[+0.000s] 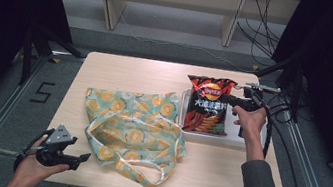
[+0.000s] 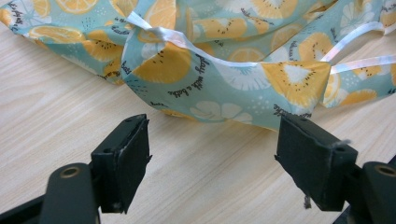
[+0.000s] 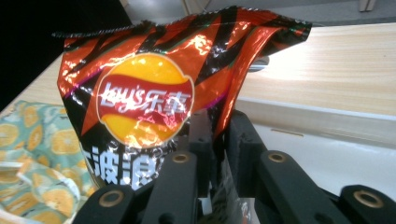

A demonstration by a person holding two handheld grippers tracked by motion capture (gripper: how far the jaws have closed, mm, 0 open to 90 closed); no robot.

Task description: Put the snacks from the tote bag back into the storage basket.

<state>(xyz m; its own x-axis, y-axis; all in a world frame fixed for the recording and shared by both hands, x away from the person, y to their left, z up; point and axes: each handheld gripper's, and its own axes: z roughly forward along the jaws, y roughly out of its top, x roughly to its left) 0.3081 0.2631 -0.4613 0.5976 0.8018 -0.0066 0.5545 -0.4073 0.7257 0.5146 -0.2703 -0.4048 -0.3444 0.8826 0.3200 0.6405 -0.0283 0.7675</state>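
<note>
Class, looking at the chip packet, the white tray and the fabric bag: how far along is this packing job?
Done: nothing is packed; the teal orange-print fabric tote bag lies flat on the wooden table. In hand: the right tool pinches the edge of the red-and-black foil chip packet, which is over the white tray. Left, probably: the open left tool, facing the bag's rim, opens it and the packet goes in.

On the surface (image 1: 123, 69): one chip bag (image 1: 208, 105), one white tray (image 1: 234, 137), one orange-print cloth bag (image 1: 133, 131) with two handles. Hand-held tools: two, left tool (image 1: 74, 158) and right tool (image 1: 228, 101).
</note>
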